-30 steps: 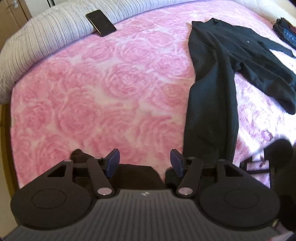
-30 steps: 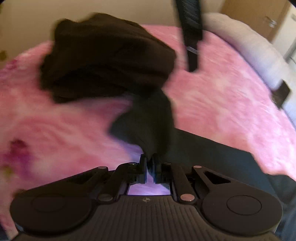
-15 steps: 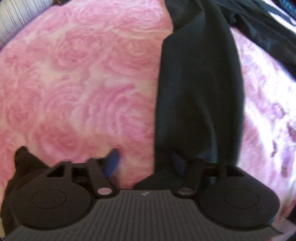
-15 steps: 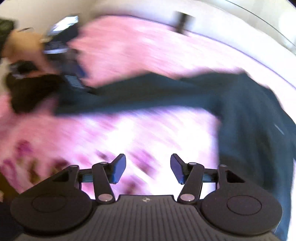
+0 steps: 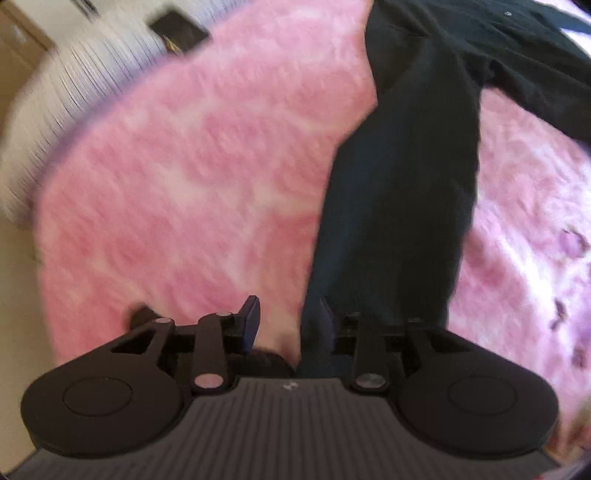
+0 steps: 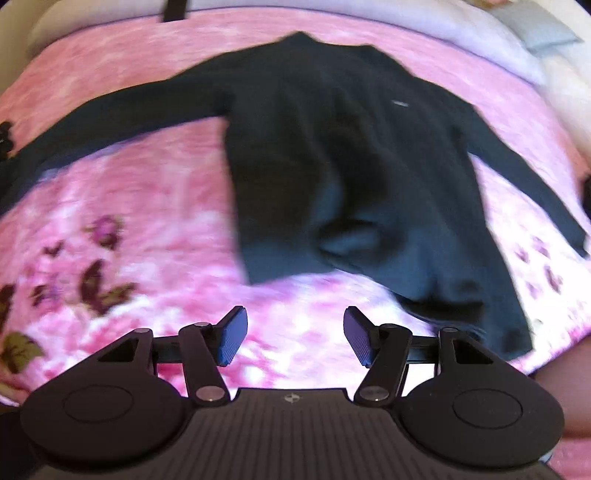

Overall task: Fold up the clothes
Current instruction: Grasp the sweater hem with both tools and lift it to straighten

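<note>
Pink floral blanket covers the bed, fills most of both views. Dark long-sleeve top lies spread flat on it, collar at the far side, hem toward me, both sleeves out to the sides; hem area a bit rumpled. Left wrist view: one long sleeve of it runs from the far body down toward my left tongs. Striped grey pillow at the far left edge of the bed, with a dark phone lying on it; view is blurred.

My left tongs: jaws partly apart, the sleeve end sits at the right finger, but blur keeps me from telling whether it's between the pads; no clamp on it. My right tongs: jaws wide apart, holding nothing, over bare blanket just short of the top's hem.
</note>
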Demonstrator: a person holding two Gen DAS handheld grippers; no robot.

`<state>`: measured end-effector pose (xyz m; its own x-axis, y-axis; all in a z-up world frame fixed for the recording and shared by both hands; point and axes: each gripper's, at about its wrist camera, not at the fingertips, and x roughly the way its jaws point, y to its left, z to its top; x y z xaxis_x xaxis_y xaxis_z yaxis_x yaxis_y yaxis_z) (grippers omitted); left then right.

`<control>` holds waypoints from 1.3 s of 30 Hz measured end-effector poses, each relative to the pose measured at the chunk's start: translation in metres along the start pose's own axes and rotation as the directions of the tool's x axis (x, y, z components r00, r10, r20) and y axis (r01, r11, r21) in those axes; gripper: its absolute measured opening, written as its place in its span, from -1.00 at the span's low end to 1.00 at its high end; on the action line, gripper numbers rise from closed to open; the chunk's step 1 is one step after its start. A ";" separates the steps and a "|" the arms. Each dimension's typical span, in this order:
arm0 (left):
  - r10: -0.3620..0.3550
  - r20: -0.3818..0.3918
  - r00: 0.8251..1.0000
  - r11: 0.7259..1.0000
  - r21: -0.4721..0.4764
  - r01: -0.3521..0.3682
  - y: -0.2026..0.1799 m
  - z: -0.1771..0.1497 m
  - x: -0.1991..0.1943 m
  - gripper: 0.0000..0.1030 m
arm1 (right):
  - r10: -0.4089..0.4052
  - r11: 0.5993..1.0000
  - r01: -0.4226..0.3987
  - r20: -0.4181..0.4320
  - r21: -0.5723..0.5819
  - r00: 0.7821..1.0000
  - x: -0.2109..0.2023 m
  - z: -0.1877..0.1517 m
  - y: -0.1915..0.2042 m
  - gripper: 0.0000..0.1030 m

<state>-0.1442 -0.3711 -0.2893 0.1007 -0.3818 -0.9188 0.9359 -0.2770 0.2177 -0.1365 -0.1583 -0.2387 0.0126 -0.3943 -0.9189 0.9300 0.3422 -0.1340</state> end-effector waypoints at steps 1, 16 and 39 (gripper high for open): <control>-0.010 0.034 0.999 1.000 0.013 0.009 -0.015 0.005 -0.007 -0.45 | -0.017 1.000 0.017 0.002 0.013 1.000 -0.002 -0.004 -0.009 0.19; -0.487 0.142 0.862 0.856 -0.115 0.503 -0.305 0.102 0.033 -0.01 | 0.007 0.890 0.046 0.113 -0.454 0.994 0.051 -0.067 -0.124 0.37; -0.513 0.019 0.858 0.791 -0.379 0.481 -0.252 0.035 -0.008 -0.13 | 0.016 0.918 0.000 0.036 -0.397 0.999 0.036 -0.087 -0.212 -0.26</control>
<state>-0.3922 -0.3289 -0.3255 -0.3998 -0.2019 -0.8941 0.9164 -0.0689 -0.3943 -0.3656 -0.1708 -0.2757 0.0409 -0.4196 -0.9068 0.7080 0.6525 -0.2700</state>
